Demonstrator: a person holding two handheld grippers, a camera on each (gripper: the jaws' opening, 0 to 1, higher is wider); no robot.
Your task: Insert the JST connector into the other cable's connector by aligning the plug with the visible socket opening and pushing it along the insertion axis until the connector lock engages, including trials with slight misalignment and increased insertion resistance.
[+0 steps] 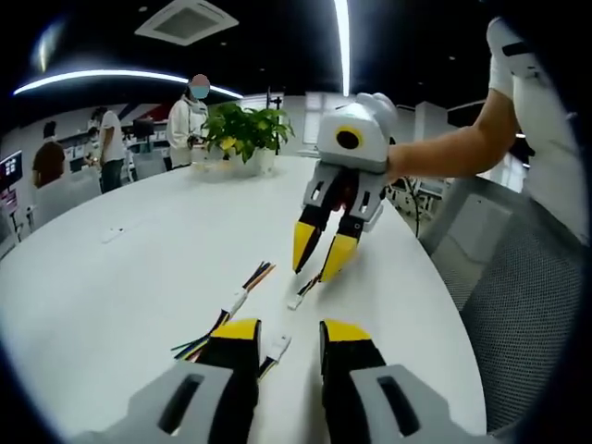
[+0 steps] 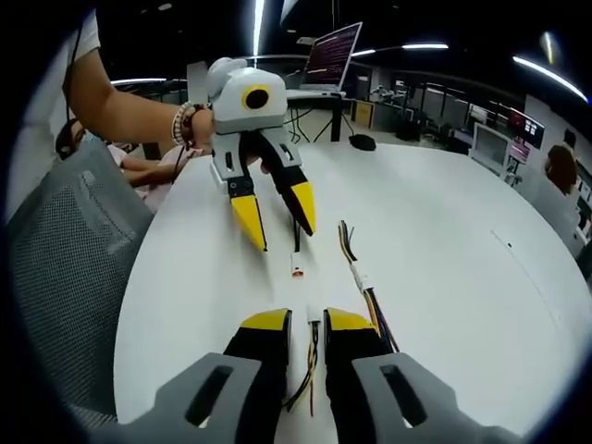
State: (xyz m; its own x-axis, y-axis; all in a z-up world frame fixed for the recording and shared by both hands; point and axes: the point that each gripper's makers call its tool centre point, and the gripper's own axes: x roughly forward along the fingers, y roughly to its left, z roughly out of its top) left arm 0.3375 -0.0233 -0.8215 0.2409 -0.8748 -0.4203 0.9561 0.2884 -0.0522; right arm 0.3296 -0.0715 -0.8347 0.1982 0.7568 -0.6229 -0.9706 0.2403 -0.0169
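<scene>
Early stage: two cables are seen unmated on the desk (image 1: 111,277), plug (image 1: 298,298) and socket (image 1: 277,347) apart. The left gripper (image 1: 289,340) and right gripper (image 1: 316,259) are held with jaws released, nothing grasped; alignment and insertion remain to be done.

The white worktop (image 1: 120,277) lay mostly bare, with broad open surface to either side of the cables. Between the two grippers the gap was narrow: a cable with a white connector (image 1: 242,299) and a second short connector lead (image 1: 301,294) lay there, just beside each other. The right gripper (image 1: 317,259) hung over that lead, jaws parted, blocking approach from that end. A potted plant (image 1: 245,129) stood at the far edge, well apart. A mesh chair (image 2: 69,250) crowded the worktop's near rim, possibly touching it.
</scene>
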